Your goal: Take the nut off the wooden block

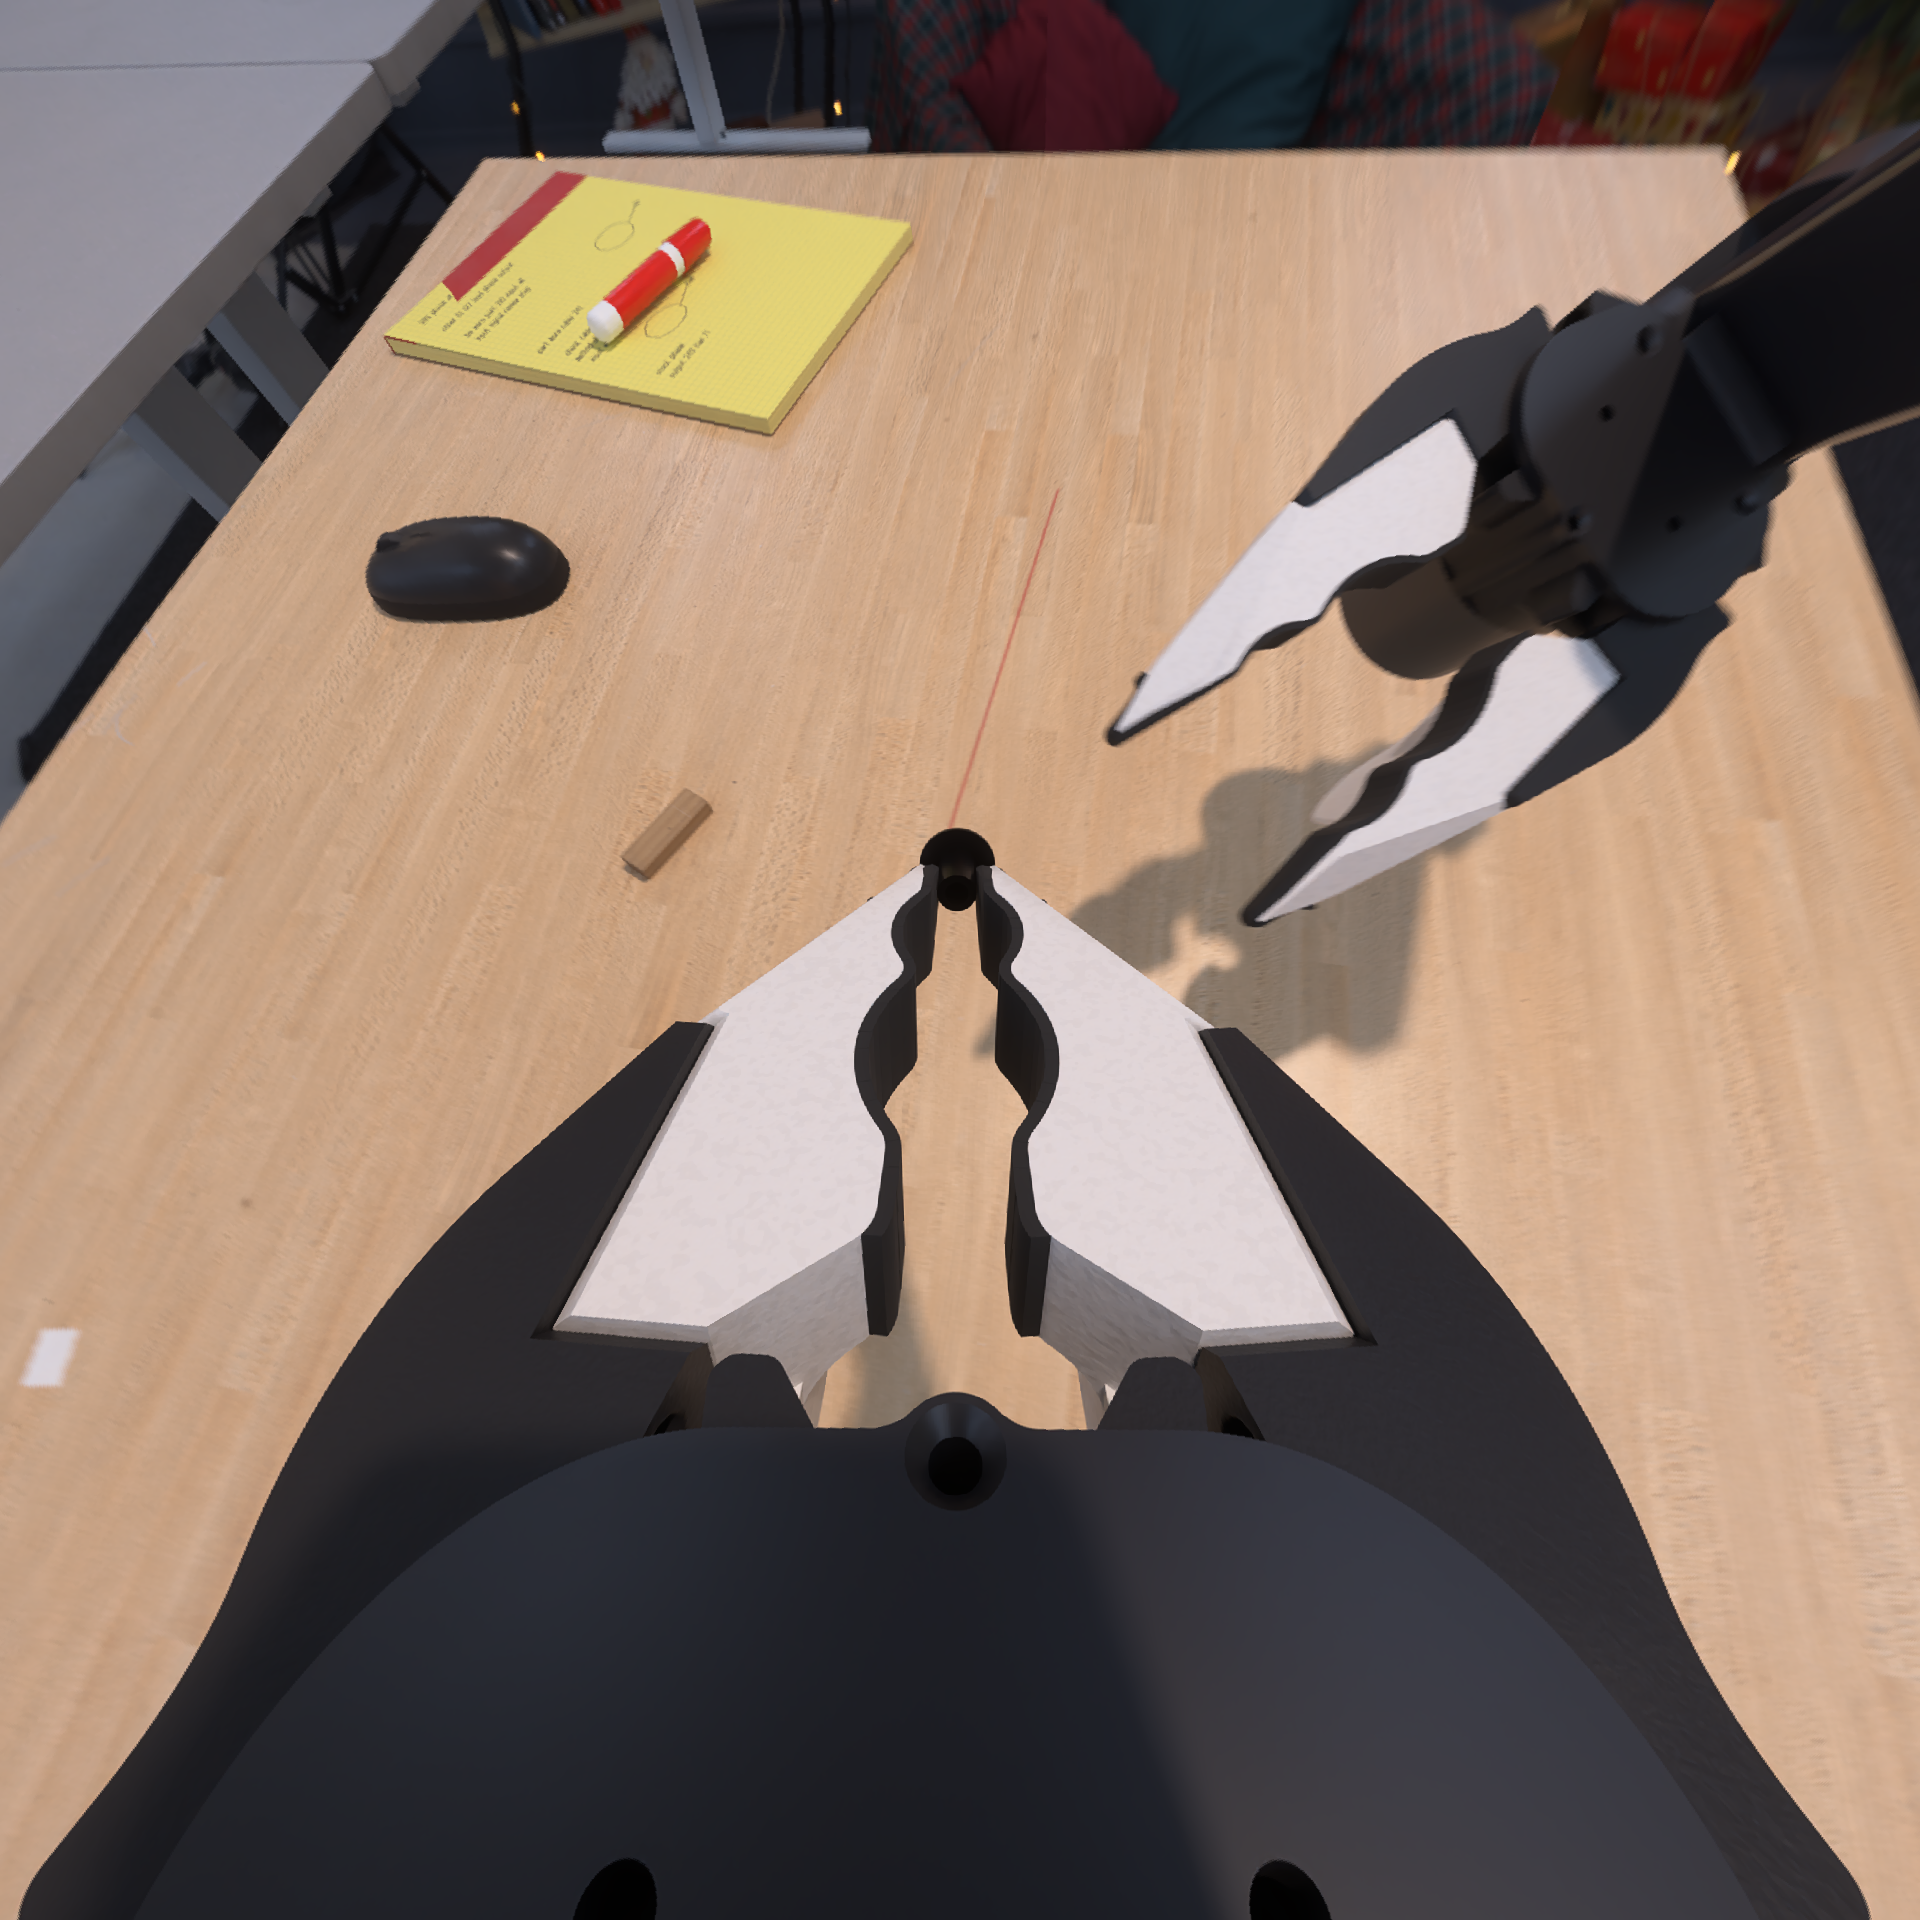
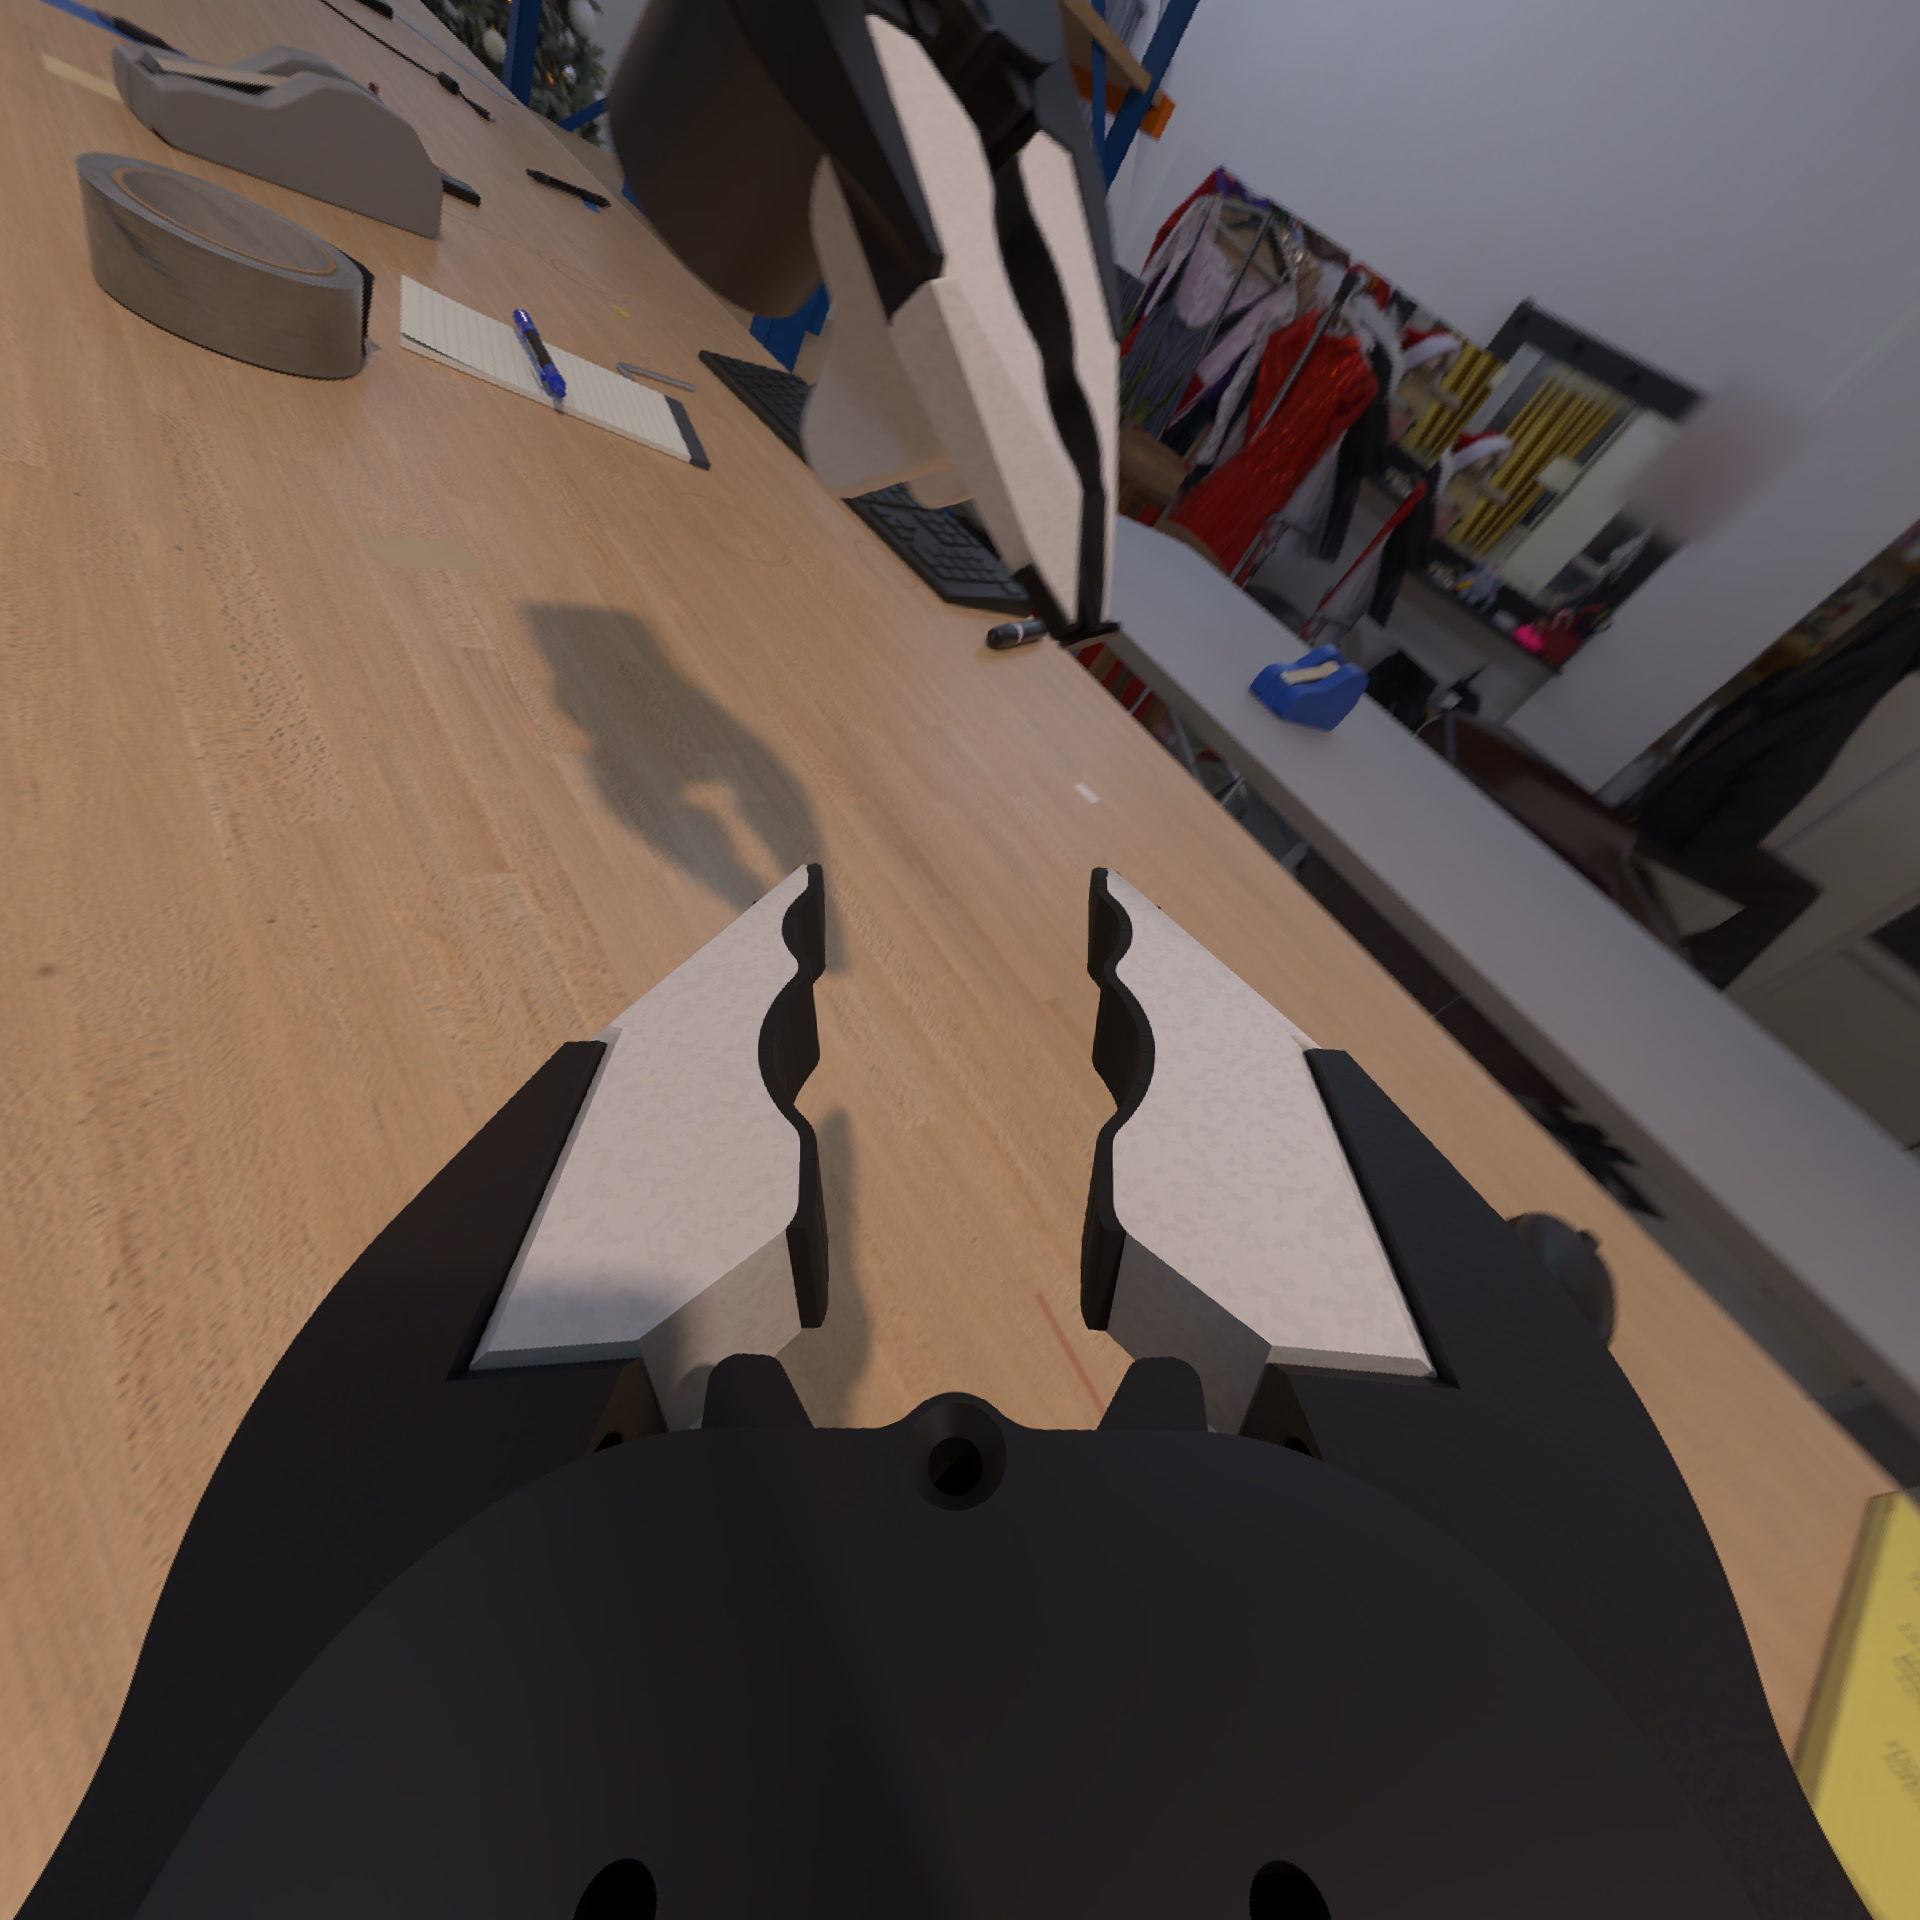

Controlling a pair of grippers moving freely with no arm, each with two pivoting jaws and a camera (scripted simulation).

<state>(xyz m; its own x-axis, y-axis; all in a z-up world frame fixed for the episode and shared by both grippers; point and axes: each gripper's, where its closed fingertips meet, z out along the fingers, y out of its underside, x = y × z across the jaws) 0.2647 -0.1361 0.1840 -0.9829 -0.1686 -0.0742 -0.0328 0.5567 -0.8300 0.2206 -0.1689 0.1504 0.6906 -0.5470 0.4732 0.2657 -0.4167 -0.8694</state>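
Note:
A small wooden block lies on the wooden table, left of my left gripper's tips. My left gripper is shut on a small black nut, held at its fingertips above the table and apart from the block. My right gripper is open and empty, hovering to the right of the nut. In the right wrist view the right gripper is open over bare table, and the left gripper hangs at the upper middle. The block and nut do not show there.
A yellow notepad with a red stick on it and a black mouse lie far left. The right wrist view shows a tape roll, a tape dispenser, a notepad with a pen and a keyboard.

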